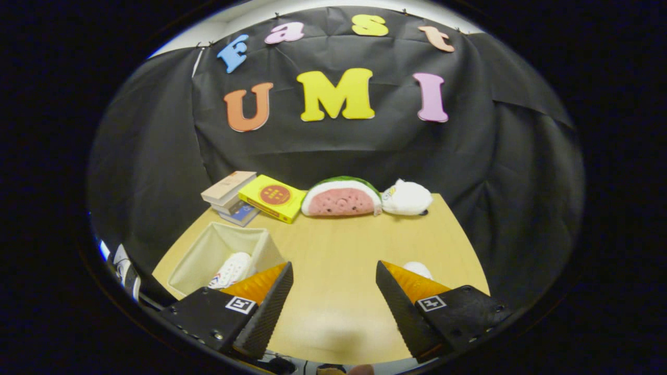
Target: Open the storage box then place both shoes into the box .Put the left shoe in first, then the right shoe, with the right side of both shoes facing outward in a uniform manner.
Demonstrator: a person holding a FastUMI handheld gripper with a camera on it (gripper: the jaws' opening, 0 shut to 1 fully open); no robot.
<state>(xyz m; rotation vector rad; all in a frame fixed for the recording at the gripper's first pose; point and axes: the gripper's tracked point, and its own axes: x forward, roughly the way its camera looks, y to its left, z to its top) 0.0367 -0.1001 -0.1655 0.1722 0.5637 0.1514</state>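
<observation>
Bright light shines from above. A soft glare sits on the desk between the fingers. Edges look bent and dark.

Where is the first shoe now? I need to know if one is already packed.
In the gripper view, a white shoe lies inside the open storage box, just beyond the left finger of the open gripper.

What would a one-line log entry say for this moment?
gripper: open, empty | box: open, one shoe inside | second shoe: on table, behind a finger
</observation>
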